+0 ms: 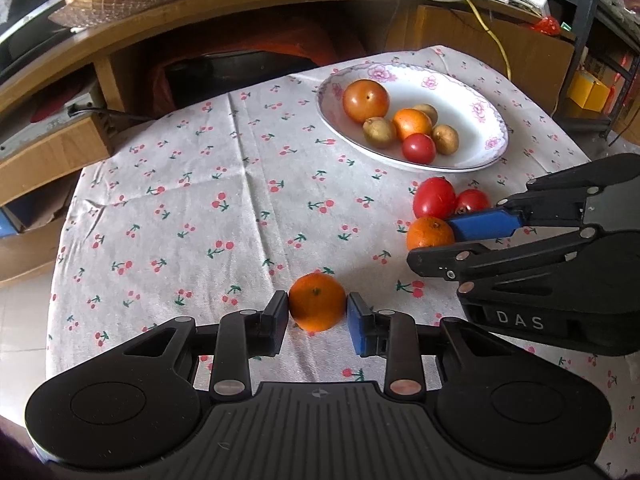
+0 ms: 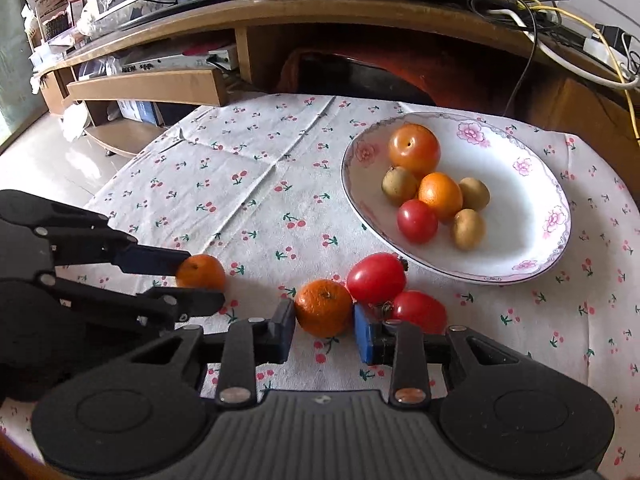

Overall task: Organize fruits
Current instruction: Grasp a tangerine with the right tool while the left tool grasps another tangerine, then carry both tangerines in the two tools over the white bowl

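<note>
Between the left gripper (image 1: pixel 317 317) fingers sits a small mandarin (image 1: pixel 317 302), pads touching both sides, bare cloth ahead. Right gripper (image 2: pixel 325 331) fingers flank a second mandarin (image 2: pixel 324 308), a slim gap beside the blue pad; two tomatoes (image 2: pixel 376 278) crowd its outer finger, before the plate (image 2: pixel 520 248).

1. A plate (image 2: pixel 532 184) is sitting on the far right of the tablecloth (image 2: pixel 248 184), holding six fruits
2. Two tomatoes (image 2: pixel 376 278) are lying just before the plate
3. Two oranges (image 2: pixel 324 308) are lying left of them, apart
</note>
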{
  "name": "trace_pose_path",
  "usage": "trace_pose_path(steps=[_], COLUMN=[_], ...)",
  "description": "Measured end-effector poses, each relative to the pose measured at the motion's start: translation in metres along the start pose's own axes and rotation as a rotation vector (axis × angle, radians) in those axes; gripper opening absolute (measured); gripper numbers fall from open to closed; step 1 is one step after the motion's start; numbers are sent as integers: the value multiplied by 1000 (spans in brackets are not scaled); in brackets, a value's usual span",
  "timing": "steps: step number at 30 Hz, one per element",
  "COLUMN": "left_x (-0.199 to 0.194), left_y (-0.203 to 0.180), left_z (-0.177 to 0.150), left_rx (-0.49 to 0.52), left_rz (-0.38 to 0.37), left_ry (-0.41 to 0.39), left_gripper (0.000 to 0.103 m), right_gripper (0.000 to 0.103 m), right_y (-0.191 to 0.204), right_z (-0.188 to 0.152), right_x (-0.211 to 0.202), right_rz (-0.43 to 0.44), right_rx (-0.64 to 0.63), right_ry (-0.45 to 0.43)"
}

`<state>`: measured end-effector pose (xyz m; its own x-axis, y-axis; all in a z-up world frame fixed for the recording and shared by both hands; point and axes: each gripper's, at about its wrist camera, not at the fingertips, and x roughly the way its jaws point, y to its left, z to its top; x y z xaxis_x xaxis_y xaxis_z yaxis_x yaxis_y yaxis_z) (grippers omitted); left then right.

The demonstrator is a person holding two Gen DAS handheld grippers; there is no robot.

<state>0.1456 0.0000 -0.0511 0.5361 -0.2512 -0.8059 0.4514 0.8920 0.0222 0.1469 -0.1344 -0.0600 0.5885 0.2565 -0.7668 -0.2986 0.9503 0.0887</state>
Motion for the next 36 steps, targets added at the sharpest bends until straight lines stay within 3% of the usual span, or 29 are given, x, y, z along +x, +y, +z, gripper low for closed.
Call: trace_pose_path(steps=[8,16,21,25,31,36], left_x=[-13,-31,-25,-27,-25,-24], left_y=[-14,-52,-71,-72,-68,-64], left_z=[-6,-28,-40,-37,-39,-40], left_rx=[35,88,135,123,120,113], left_rz=[-24,-87,-77,-76,-61,-59], left_ry=[-5,8,34,26,38,42], left_gripper=[39,39,40,44,61,64], right_gripper=[32,32,33,36,44,44], right_y=[-1,2,-2,-1,-7,-9], right_z=[-17,-71,-87,-87,-85,-81], right_x=[-28,-68,-72,-68,-66,-67], right_rz=[17,-36,-27,-11,10,17], right_rx=[10,-16,-8,-29,-26,-23], right_ry=[4,48,45,55,54,37])
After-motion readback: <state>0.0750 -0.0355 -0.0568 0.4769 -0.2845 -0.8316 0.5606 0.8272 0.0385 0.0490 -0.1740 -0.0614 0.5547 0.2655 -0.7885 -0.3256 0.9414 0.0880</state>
